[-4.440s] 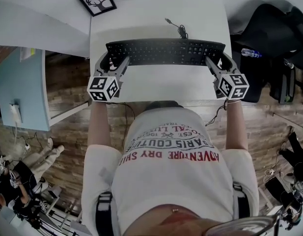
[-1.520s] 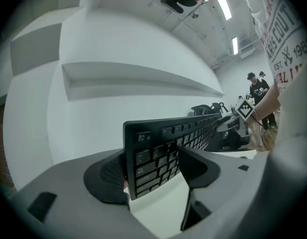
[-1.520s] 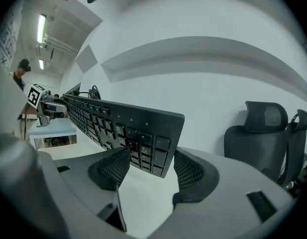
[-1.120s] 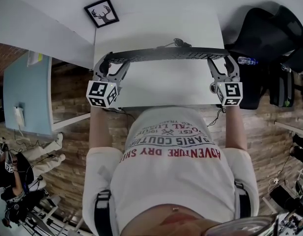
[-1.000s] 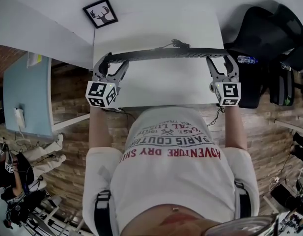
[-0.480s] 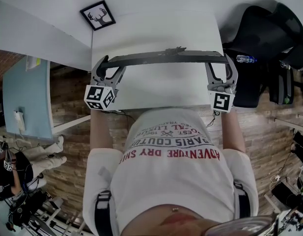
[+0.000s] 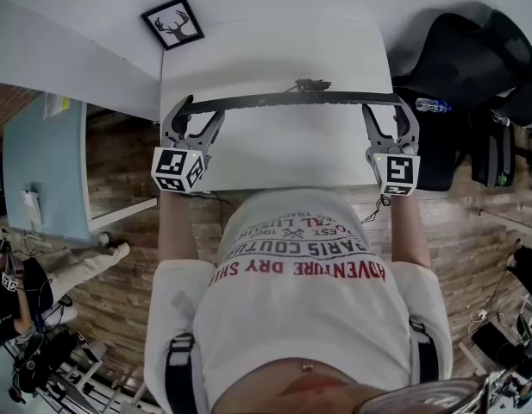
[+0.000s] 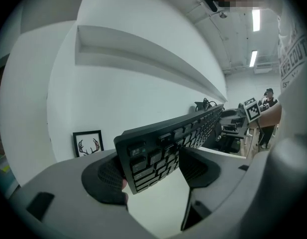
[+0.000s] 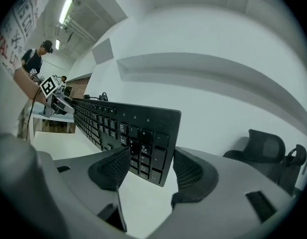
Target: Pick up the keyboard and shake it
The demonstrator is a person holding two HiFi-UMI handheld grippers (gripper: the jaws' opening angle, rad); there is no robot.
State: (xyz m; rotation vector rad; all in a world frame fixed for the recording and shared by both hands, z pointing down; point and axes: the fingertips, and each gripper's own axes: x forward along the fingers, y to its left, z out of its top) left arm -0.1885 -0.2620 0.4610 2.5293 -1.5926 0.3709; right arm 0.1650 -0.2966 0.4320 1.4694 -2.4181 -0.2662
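Over the desk (image 7: 274,50): keyboard (image 7: 291,101) held clear of the white top, carried between the two tongs.
Keyboard tilt: up on its long edge, so it is only a thin dark strip in the head view. The key side faces the person (plain in both gripper views).
Left gripper (image 7: 195,116): clenched on the keyboard's left end, one pad on the key side and one on the back.
Right gripper (image 7: 388,117): grasping the right end at the number-pad keys.
Cable (image 7: 307,84): bunched at the keyboard's far edge, about mid-length.
Deer picture (image 7: 172,22): upright at the desk's far left corner, by the wall.
Chair (image 7: 472,59): black, just right of the desk.
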